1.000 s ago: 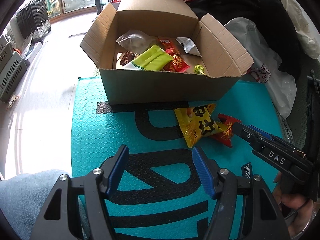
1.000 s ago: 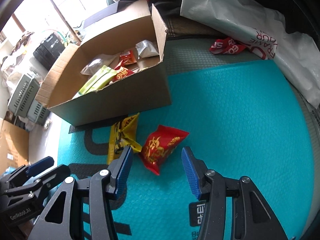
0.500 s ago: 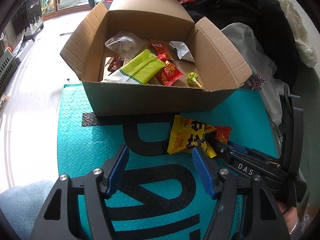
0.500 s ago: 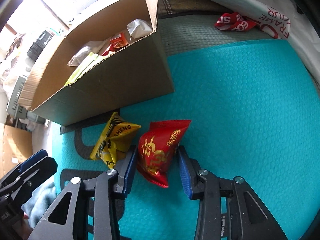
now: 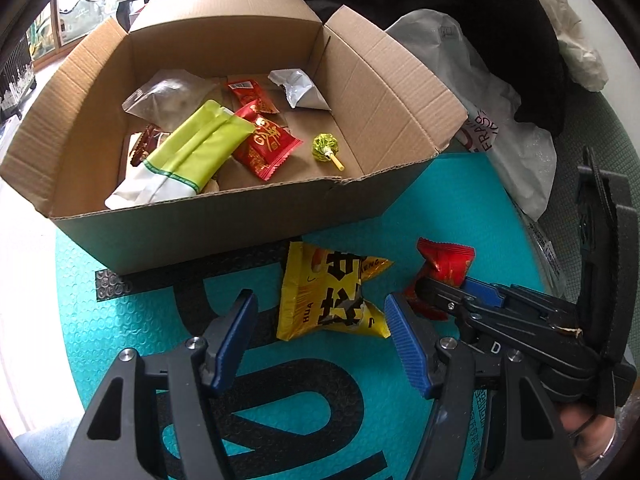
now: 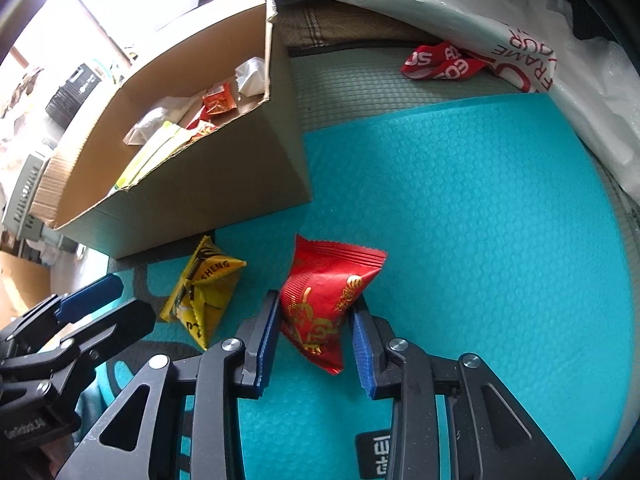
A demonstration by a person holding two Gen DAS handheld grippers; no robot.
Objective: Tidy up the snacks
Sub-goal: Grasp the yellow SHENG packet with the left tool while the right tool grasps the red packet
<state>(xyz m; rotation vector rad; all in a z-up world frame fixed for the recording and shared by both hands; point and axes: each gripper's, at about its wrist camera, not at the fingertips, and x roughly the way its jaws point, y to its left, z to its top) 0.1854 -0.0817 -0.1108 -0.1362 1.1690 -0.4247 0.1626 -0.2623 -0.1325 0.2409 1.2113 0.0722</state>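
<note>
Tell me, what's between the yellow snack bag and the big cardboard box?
Nothing but bare teal mat with black lettering. In the left wrist view the yellow snack bag lies just in front of the cardboard box, with no other snack between them.

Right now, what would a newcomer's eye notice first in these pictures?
The red snack packet on the teal mat, with the right gripper closing on it. Beside it lies a yellow packet, ahead of the open left gripper. Behind stands the open cardboard box of snacks.
</note>
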